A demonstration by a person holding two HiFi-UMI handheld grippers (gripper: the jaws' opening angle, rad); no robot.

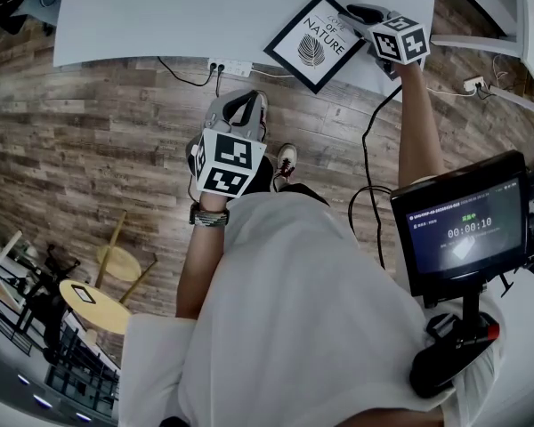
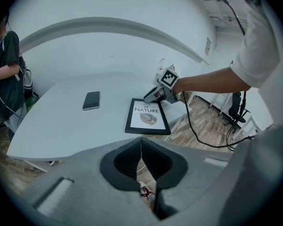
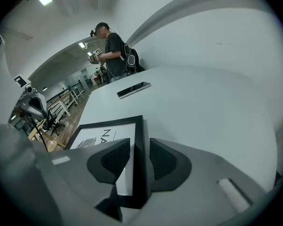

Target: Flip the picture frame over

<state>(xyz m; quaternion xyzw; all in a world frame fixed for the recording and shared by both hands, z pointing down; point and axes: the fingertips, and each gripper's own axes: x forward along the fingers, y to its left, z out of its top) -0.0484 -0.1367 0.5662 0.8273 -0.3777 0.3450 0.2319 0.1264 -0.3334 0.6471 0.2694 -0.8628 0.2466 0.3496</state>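
Note:
A black picture frame (image 1: 316, 41) with a leaf print lies face up on the white table (image 1: 160, 16), near its front edge. My right gripper (image 1: 356, 16) is at the frame's right corner. In the right gripper view the frame's black border (image 3: 140, 140) runs between the two pads, and the right gripper (image 3: 139, 147) is shut on it. From the left gripper view the frame (image 2: 146, 117) looks flat on the table, with the right gripper (image 2: 153, 95) at its far corner. My left gripper (image 1: 240, 105) hangs over the wooden floor, short of the table. Its jaws (image 2: 141, 147) are shut and hold nothing.
A dark phone (image 2: 91, 100) lies on the table left of the frame. A power strip (image 1: 230, 66) and cables lie on the floor under the table edge. Another person (image 3: 114, 51) stands at the table's far end. A small screen (image 1: 463, 225) is mounted at my right side.

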